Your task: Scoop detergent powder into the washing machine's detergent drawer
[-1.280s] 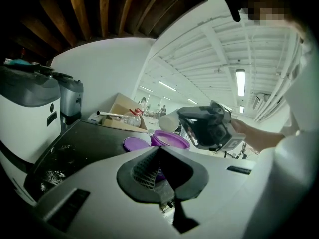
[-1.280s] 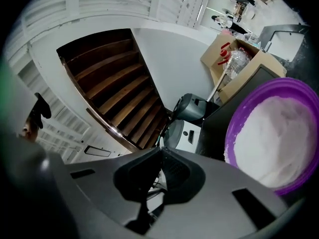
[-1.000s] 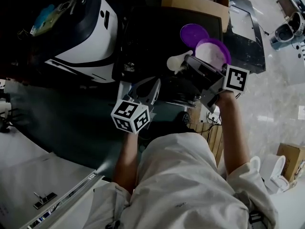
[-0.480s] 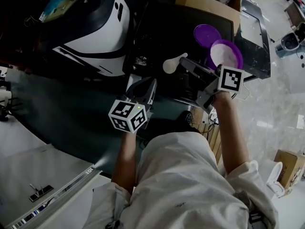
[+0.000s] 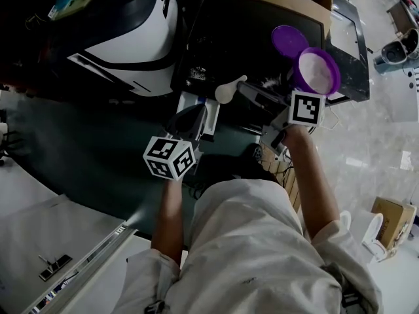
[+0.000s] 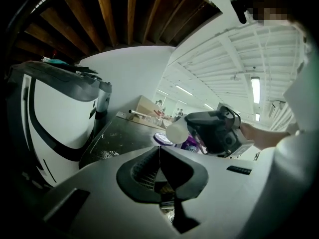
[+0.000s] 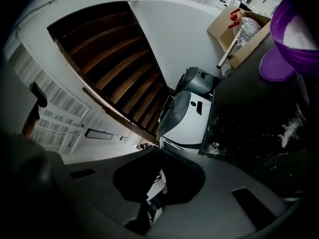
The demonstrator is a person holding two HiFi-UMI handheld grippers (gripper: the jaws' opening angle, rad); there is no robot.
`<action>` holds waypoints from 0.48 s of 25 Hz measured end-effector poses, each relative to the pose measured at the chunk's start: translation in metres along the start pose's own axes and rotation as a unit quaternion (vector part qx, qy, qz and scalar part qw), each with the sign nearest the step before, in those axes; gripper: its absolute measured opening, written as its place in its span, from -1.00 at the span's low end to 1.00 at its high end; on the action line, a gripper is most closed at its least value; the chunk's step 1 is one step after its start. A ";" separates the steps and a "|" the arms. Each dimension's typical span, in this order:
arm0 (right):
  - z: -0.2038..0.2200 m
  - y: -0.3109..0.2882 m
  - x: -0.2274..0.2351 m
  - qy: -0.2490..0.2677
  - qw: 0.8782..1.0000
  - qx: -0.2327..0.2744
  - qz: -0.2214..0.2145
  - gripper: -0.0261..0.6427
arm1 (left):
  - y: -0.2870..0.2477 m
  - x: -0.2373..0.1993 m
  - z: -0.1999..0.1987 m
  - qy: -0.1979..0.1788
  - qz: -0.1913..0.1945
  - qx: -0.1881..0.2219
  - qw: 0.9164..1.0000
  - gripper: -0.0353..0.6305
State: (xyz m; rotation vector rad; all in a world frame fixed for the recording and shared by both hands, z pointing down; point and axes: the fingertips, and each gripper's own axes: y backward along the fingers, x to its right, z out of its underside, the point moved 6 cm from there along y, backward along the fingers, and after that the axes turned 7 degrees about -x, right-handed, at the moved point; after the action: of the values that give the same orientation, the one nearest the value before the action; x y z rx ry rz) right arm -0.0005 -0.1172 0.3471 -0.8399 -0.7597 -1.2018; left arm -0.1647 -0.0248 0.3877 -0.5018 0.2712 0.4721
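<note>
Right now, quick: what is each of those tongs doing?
Left tongs: closed, holding nothing.
Right tongs: closed on the handle of the white scoop.

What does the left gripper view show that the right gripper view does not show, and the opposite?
Only the left gripper view: the right tool seen from outside, and the round bowl of the white scoop. Only the right gripper view: white powder inside the purple tub. Both: the washing machine, the purple lid and the dark table.
</note>
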 end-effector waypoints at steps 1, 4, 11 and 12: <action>0.004 -0.004 0.001 -0.001 1.000 -0.002 0.000 -0.89 | 0.001 -0.003 0.003 0.005 0.000 -0.001 1.000 -0.84; 0.016 -0.014 0.006 -0.005 1.000 -0.006 0.002 -0.89 | 0.005 -0.011 0.012 0.015 0.003 -0.003 1.000 -0.84; 0.040 -0.023 0.019 -0.020 0.999 -0.008 0.024 -0.89 | 0.009 -0.029 0.027 0.034 0.007 -0.010 0.999 -0.83; 0.042 -0.024 0.021 -0.020 0.999 -0.008 0.027 -0.89 | 0.010 -0.031 0.030 0.037 0.007 -0.011 0.999 -0.83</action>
State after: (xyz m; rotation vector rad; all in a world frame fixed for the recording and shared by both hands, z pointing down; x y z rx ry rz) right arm -0.0223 -0.0939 0.3898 -0.8955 -0.7565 -1.1473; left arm -0.1920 -0.0131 0.4198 -0.5404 0.3406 0.4723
